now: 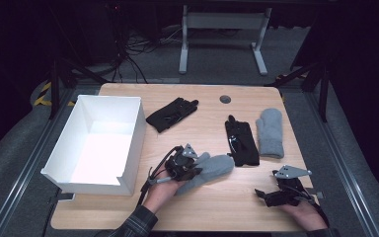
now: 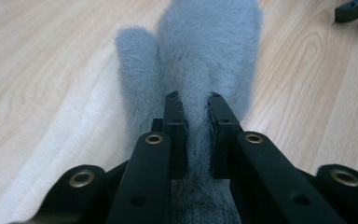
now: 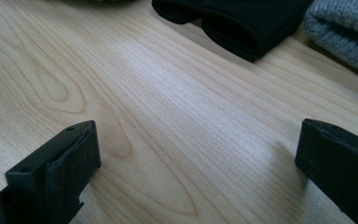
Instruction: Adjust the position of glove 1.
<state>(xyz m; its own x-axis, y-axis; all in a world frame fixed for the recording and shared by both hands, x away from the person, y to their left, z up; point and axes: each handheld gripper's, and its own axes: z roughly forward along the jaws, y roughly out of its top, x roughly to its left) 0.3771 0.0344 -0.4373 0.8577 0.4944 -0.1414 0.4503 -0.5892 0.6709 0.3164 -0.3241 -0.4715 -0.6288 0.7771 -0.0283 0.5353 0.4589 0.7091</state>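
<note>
A grey fuzzy mitten (image 1: 208, 170) lies on the wooden table (image 1: 212, 202) at the centre front, thumb toward the far side. My left gripper (image 1: 193, 169) is shut on its cuff; in the left gripper view the black jaws pinch the mitten (image 2: 200, 51) between the pads (image 2: 175, 123). My right gripper (image 1: 262, 194) rests low at the front right with its jaws wide apart and bare wood between the fingers (image 3: 58, 170). A second grey mitten (image 1: 270, 132) lies at the right, beside a black glove (image 1: 242, 142). Another black glove (image 1: 171, 114) lies at the back centre.
A white open box (image 1: 96, 143) stands at the left of the table, its near right corner close to my left hand. A round grommet (image 1: 225, 99) sits at the table's far edge. A desk frame (image 1: 222, 34) stands on the floor beyond.
</note>
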